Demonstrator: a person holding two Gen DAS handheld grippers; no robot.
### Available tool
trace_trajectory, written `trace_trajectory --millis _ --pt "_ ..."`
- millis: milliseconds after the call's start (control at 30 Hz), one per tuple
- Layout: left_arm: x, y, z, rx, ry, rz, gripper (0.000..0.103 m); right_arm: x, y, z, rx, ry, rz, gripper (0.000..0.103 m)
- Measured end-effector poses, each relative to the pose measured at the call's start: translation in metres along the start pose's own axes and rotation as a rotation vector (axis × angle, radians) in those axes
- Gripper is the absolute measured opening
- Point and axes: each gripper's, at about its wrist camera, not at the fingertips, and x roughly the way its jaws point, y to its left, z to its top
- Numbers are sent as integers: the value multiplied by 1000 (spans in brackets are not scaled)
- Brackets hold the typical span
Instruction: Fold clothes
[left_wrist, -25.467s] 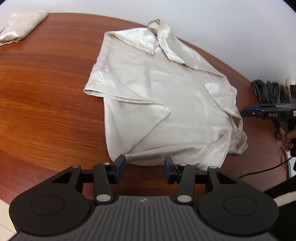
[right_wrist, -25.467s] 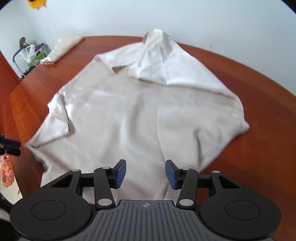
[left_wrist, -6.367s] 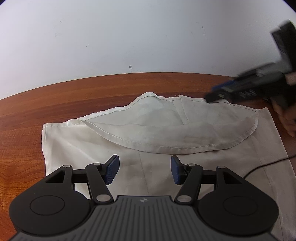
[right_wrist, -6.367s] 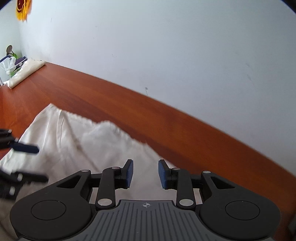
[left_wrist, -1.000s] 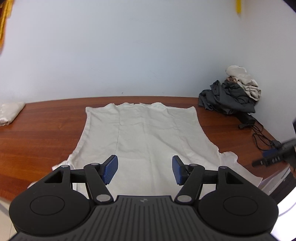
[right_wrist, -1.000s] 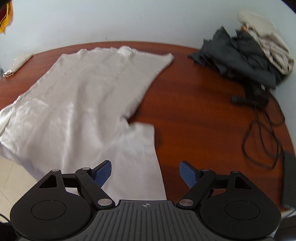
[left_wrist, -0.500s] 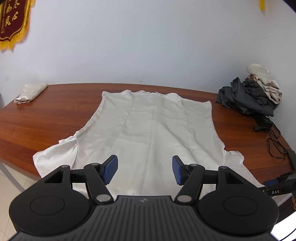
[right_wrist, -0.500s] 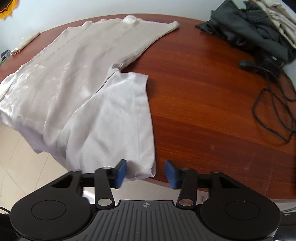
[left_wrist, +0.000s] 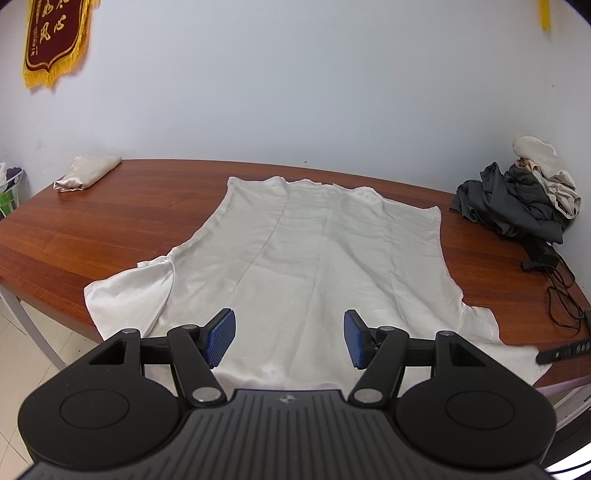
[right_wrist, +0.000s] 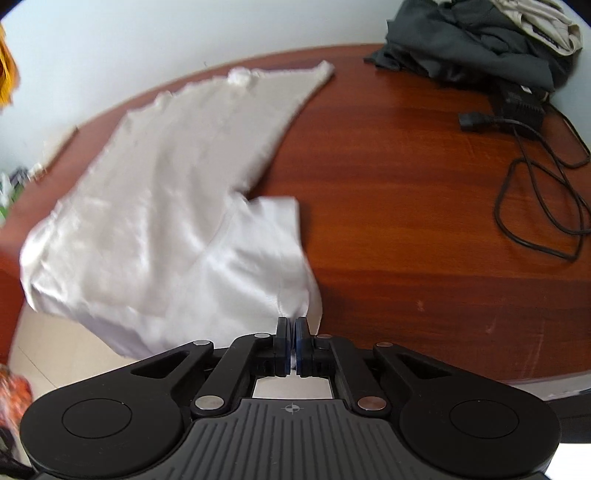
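**Op:** While the shirt (left_wrist: 332, 266) lay spread flat on the wooden table (left_wrist: 110, 221), its near edge hanging over the front rim, I had the right gripper (right_wrist: 291, 345) pinched together on the cloth at the corner of the right sleeve (right_wrist: 269, 258). A sliver of white showed between the pads, so I judged the grip real, though thin.

**Obs:** And the left?

**Op:** The left gripper (left_wrist: 290, 338) hung above the shirt's near middle with its pads apart and nothing between them. The left sleeve (left_wrist: 129, 288) lay off to its side, untouched.

**Obs:** How did you mean to do the fold well?

**Op:** As I judged it, I had to lift the sleeve only enough to clear the table, then carry it inward across the body so the crease ran straight along the side seam. Satin-looking cloth probably slides, so a slow, low arc seemed best. A hard pull risked dragging the overhanging edge off the rim.

**Obs:** Anything else nearby?

**Op:** The dark clothes pile (right_wrist: 472, 37) and the black cable (right_wrist: 535, 192) sat well apart to the right; a folded cream piece (left_wrist: 86, 173) lay at the far left. The right view was blurred — I could not tell how deep the bite went.
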Motion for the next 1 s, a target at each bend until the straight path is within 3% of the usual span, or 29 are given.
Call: trace_trajectory --millis 200,333,667,800,1000 --pt "3 25 6 14 7 -14 70 -5 59 24 -27 -53 76 5" --pt "6 50 11 30 7 -21 70 12 108 37 -97 -46 100 5" --pt "17 123 20 72 11 -30 70 91 227 23 -310 42 32 9" --pt "27 143 23 89 30 -58 70 84 237 20 -307 14 36 49" --pt "42 131 17 151 49 -127 70 48 209 35 -280 -43 20 49"
